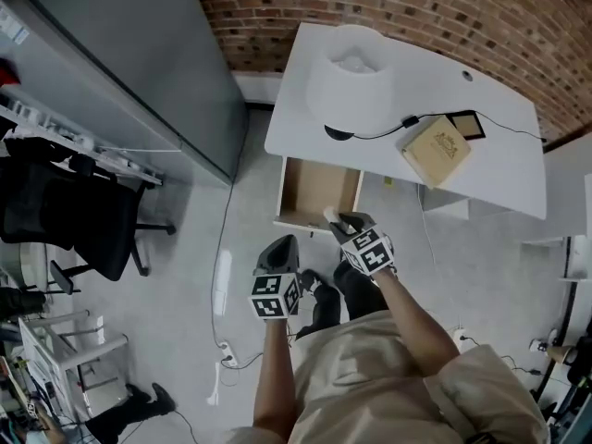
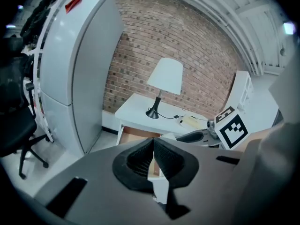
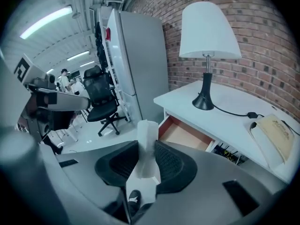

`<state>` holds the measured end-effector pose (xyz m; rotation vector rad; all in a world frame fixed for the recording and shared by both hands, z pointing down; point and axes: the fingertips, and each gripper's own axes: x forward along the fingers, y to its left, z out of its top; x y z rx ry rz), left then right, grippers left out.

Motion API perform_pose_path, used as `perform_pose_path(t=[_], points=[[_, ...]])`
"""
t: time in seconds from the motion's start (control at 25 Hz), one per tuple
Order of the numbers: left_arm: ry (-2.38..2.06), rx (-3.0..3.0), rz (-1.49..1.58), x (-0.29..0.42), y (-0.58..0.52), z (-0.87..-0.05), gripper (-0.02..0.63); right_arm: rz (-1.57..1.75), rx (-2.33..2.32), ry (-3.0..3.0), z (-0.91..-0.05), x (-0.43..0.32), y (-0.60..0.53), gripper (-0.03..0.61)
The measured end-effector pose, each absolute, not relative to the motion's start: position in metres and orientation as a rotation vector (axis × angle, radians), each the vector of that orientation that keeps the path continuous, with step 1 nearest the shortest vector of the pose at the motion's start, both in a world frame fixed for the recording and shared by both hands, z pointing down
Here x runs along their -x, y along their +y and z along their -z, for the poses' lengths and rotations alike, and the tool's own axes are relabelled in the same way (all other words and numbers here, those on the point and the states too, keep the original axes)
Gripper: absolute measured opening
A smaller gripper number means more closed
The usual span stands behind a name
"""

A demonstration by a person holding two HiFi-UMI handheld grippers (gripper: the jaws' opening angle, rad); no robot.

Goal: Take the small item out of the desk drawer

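Observation:
The desk drawer (image 1: 317, 191) stands pulled open under the white desk (image 1: 305, 109), and its wooden bottom looks bare. My right gripper (image 1: 342, 219) hangs just in front of the drawer's front edge, shut on a small white item (image 1: 329, 215). In the right gripper view that small white item (image 3: 146, 137) sticks up from between the ribbed pads (image 3: 169, 162), with the drawer (image 3: 186, 132) beyond it. My left gripper (image 1: 284, 244) is lower left of the drawer over the floor, its jaws pressed together with nothing held (image 2: 153, 147).
A white lamp (image 1: 350, 77) stands on the desk, with a tan box (image 1: 435, 150) and a black tablet (image 1: 465, 124) to its right. A tall grey cabinet (image 1: 139, 63) flanks the desk's left. A black office chair (image 1: 79, 215) and a power strip (image 1: 222, 283) are on the floor.

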<state>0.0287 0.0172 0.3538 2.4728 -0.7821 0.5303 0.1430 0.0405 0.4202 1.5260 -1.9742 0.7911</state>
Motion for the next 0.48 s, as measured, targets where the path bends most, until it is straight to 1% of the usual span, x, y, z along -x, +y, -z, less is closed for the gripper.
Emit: perform_pose_path(t=[0.24, 0.48], points=[[-0.712, -2.571, -0.594, -0.034, 0.018, -0.343, 0.017, -0.765, -1.611, -2.031, -0.39, -0.137, 0.046, 0.137], [-0.719, -2.561, -0.591, -0.038, 0.026, -0.346, 0.017, -0.754, -1.649, -2.07, -0.376, -0.127, 0.047, 0.137]])
